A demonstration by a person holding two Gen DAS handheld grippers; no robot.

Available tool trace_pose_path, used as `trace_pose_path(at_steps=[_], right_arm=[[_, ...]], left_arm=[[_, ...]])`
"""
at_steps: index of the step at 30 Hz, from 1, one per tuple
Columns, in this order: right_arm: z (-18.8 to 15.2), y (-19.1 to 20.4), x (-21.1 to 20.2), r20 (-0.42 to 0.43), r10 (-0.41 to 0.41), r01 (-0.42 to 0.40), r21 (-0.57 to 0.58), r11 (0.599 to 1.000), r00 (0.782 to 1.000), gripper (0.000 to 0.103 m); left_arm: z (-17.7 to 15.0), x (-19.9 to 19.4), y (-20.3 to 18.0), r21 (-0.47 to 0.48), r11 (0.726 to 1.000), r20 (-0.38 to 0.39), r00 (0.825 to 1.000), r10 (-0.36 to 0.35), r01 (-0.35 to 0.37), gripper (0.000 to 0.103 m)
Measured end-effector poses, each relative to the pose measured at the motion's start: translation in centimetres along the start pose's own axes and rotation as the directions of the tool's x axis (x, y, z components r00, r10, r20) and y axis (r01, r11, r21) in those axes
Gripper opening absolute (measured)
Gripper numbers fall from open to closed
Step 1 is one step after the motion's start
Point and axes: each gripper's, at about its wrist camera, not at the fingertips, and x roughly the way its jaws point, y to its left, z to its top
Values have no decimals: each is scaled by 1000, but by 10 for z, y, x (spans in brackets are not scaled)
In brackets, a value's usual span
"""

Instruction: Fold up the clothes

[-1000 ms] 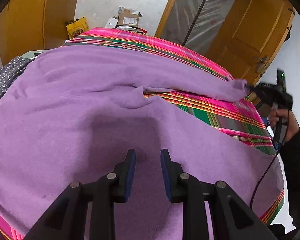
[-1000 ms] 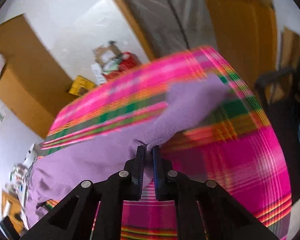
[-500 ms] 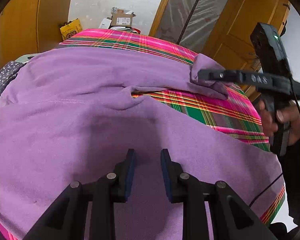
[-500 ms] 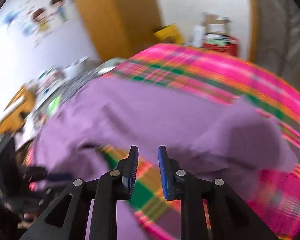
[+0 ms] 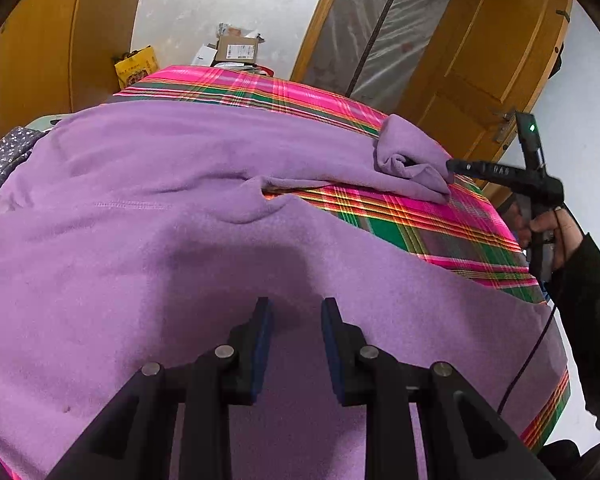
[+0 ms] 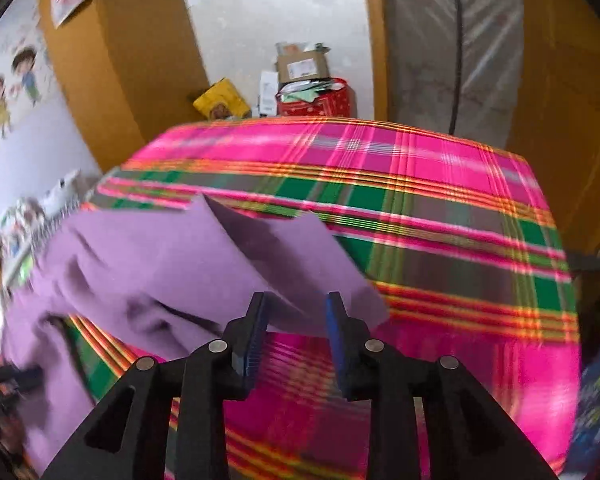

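A purple sweater (image 5: 180, 200) lies spread over a table covered with a pink and green plaid cloth (image 5: 440, 224). My left gripper (image 5: 296, 312) is open just over the sweater's body, with nothing between its fingers. The sleeve end (image 5: 408, 156) lies bunched and turned back on the sleeve. My right gripper (image 5: 452, 166), held by a person's hand (image 5: 548, 228), points at that bunch from the right. In the right wrist view the right gripper (image 6: 296, 308) has its jaws opening, and the purple sleeve (image 6: 160, 264) lies loose on the cloth (image 6: 420, 200) just beyond its tips, not pressed by the pads.
Cardboard boxes (image 5: 236, 48) and a yellow bag (image 5: 136, 70) sit on the floor beyond the table's far edge, with a red box (image 6: 316, 100) beside them. A wooden door (image 5: 480, 60) stands at the right. Dark dotted fabric (image 5: 4, 160) lies at the table's left edge.
The right gripper carried the sleeve end inward from the table's right edge, then let it go and drew back to the right. The sleeve end now lies bunched. The left gripper has not moved.
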Motion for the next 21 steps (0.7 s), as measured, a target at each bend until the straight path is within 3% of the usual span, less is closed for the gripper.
trace_pose_path(at_steps=[4,7,13,16,21], right_arm=[[-1,8,2,8,20,-18,-161,987,1000,31],[-3,13,9,-37,41,-49,-243,969,998,31],[-3,19,21,-97,52,-79,-298,951,994,30],[-5,24,18,-132,101,-136,-298,945,986,5],[6,46,-19,-68,263,-271,-306,913,962,3]], left_arm=[[0,1,-1,0,1000,2,1000,2,-2,26],[1,1,-1,-3,1000,-1,1000,5,-5,26],[2,1,-2,-10,1000,-3,1000,11,-11,26],[2,0,-2,-11,1000,-3,1000,13,-13,26],[3,1,-3,-17,1000,4,1000,11,-11,26]])
